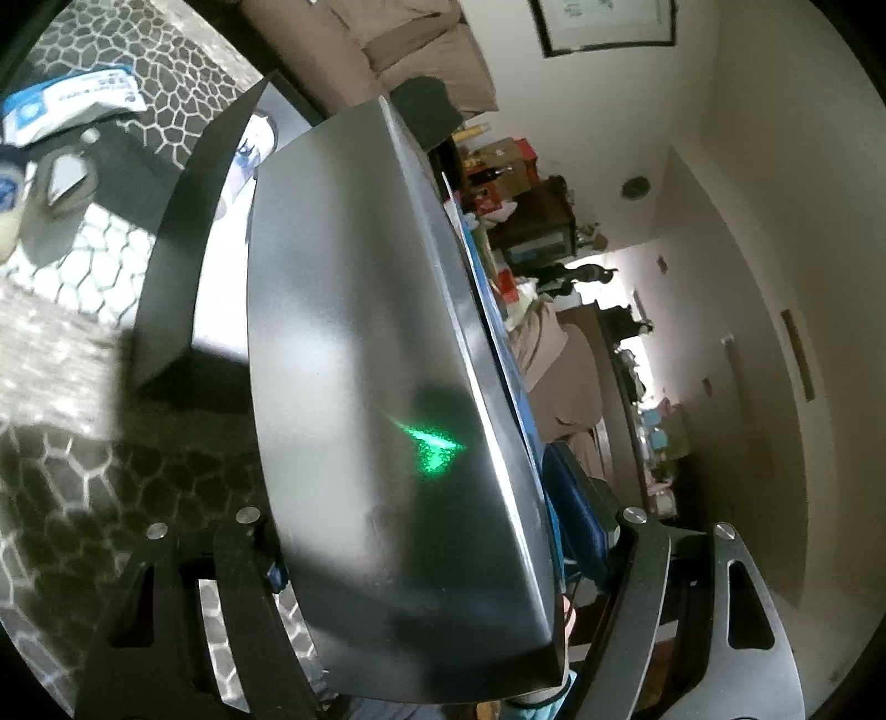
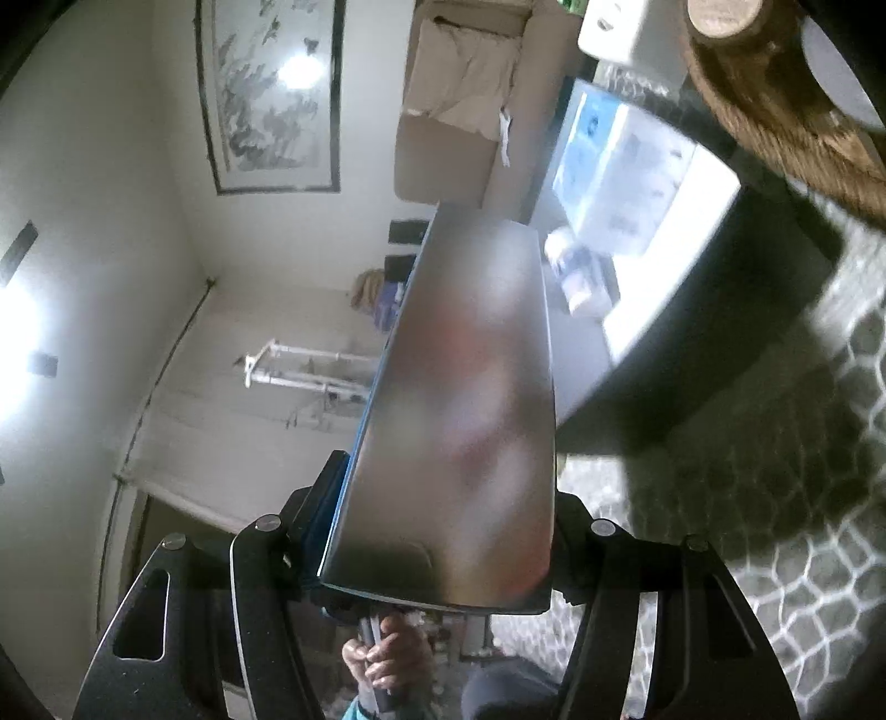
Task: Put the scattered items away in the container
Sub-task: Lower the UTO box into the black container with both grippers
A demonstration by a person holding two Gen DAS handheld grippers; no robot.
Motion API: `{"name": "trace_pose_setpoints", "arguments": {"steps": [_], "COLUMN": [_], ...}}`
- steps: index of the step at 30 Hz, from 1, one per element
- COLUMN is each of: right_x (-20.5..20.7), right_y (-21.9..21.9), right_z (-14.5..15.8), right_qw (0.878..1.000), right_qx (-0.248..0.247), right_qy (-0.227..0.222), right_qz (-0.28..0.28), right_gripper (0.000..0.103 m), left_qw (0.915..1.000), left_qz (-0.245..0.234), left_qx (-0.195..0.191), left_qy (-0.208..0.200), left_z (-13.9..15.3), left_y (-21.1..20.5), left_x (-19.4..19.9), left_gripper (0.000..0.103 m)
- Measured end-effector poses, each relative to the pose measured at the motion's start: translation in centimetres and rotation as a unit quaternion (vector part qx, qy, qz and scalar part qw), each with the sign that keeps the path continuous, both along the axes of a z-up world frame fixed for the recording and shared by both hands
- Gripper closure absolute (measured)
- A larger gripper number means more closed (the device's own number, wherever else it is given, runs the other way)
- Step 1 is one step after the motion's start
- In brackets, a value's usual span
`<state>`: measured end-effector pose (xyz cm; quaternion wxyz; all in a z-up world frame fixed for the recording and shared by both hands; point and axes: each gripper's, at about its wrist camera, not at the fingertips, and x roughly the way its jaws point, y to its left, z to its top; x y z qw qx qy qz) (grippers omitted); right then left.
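Note:
A wide dark glossy box lid with a blue underside fills the left wrist view, tilted on edge above the rug. My left gripper is shut on one end of it, blue pads against its sides. The same lid shows in the right wrist view, where my right gripper is shut on its other end. Behind it the open black container stands on the rug, white inside. Blue-and-white packets lie in it. Another blue-and-white packet lies outside it, beside small items.
A pebble-patterned rug covers the floor. A beige sofa stands behind the container. A brown wooden stump is at the right wrist view's upper right. A person's hand holds the opposite handle.

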<state>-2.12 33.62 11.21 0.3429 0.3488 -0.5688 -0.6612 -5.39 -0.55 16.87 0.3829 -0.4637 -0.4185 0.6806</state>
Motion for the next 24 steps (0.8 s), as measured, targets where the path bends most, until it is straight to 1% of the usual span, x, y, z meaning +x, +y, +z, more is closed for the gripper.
{"name": "trace_pose_setpoints", "arguments": {"steps": [2, 3, 4, 6, 9, 11, 16, 18, 20, 24], "right_x": [-1.4, -2.1, -3.1, -4.4, -6.1, -6.9, -8.5, -8.8, -8.9, -8.9], "right_y": [0.3, 0.5, 0.6, 1.2, 2.0, 2.4, 3.5, 3.8, 4.0, 4.6], "right_z": [-0.6, -1.0, -0.7, -1.5, -2.2, -2.4, -2.9, -3.1, -3.4, -3.5], "right_qw": [1.0, 0.999, 0.998, 0.995, 0.989, 0.987, 0.983, 0.981, 0.98, 0.978], "right_qx": [-0.004, -0.006, -0.008, -0.008, 0.01, 0.016, 0.032, 0.039, 0.041, 0.048], "right_qy": [-0.025, -0.043, -0.058, -0.095, -0.137, -0.151, -0.169, -0.179, -0.185, -0.191], "right_qz": [-0.013, -0.019, -0.025, -0.035, -0.048, -0.053, -0.062, -0.062, -0.063, -0.071], "right_gripper": [0.039, 0.039, 0.039, 0.039, 0.039, 0.038, 0.038, 0.036, 0.035, 0.035], "left_qw": [0.9998, 0.9992, 0.9985, 0.9963, 0.9926, 0.9904, 0.9879, 0.9865, 0.9869, 0.9847], "left_qz": [0.005, 0.009, 0.012, 0.018, 0.023, 0.025, 0.029, 0.031, 0.029, 0.03], "left_qx": [-0.002, -0.002, -0.003, -0.006, -0.013, -0.016, -0.029, -0.039, -0.05, -0.064], "left_qy": [-0.021, -0.04, -0.053, -0.084, -0.118, -0.135, -0.15, -0.156, -0.151, -0.159], "left_z": [-0.4, -0.9, -1.5, -2.6, -4.2, -5.0, -6.4, -6.9, -6.7, -6.7], "left_y": [0.5, 0.9, 1.1, 1.8, 2.9, 3.6, 4.9, 5.2, 5.6, 6.5], "left_x": [-1.6, -2.6, -3.2, -4.8, -6.7, -7.7, -9.6, -9.9, -10.1, -10.3], "left_gripper": [0.03, 0.03, 0.03, 0.03, 0.03, 0.03, 0.027, 0.026, 0.026, 0.025]}}
